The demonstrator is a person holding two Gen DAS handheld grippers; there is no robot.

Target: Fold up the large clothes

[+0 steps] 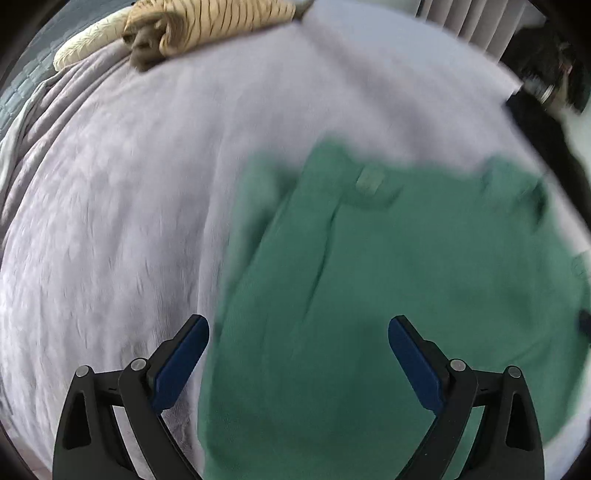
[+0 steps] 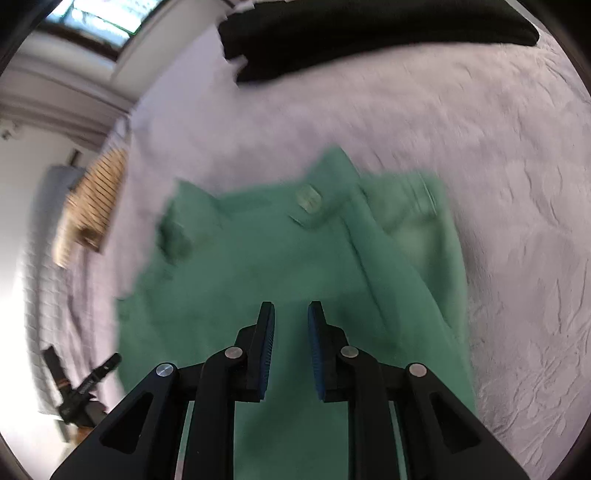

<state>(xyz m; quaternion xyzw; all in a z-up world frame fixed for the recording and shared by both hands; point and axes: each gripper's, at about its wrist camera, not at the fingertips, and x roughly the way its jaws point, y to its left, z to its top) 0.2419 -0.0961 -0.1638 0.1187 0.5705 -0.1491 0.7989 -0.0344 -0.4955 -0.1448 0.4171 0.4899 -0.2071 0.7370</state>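
- Bed (image 1: 147, 221): pale quilted cover, soft, will give under any press; landmark for everything below.
- Shirt (image 1: 388, 277): green, spread on the bed's near side, collar label away from the camera, one side already lapped over the body. Frames are motion-blurred, so hem and sleeve edges are unclear.
- Handling, my read: light, limp knit, no stiffness; drapes and bunches, grips fine on rubber pads. Pinch at hem corners or shoulder seams, not mid-panel, or it sags into a heap.
- Black cloth (image 2: 369, 37): at the bed's far edge, well clear of the shirt.
- Striped cloth (image 1: 207, 26): tan, bunched at the bed's far end, also clear.
- Left gripper (image 1: 297, 332): jaws wide, nothing held, over the shirt's side edge.
- Right gripper (image 2: 291, 314): jaws narrow with a visible gap, nothing pinched, over the shirt's body.
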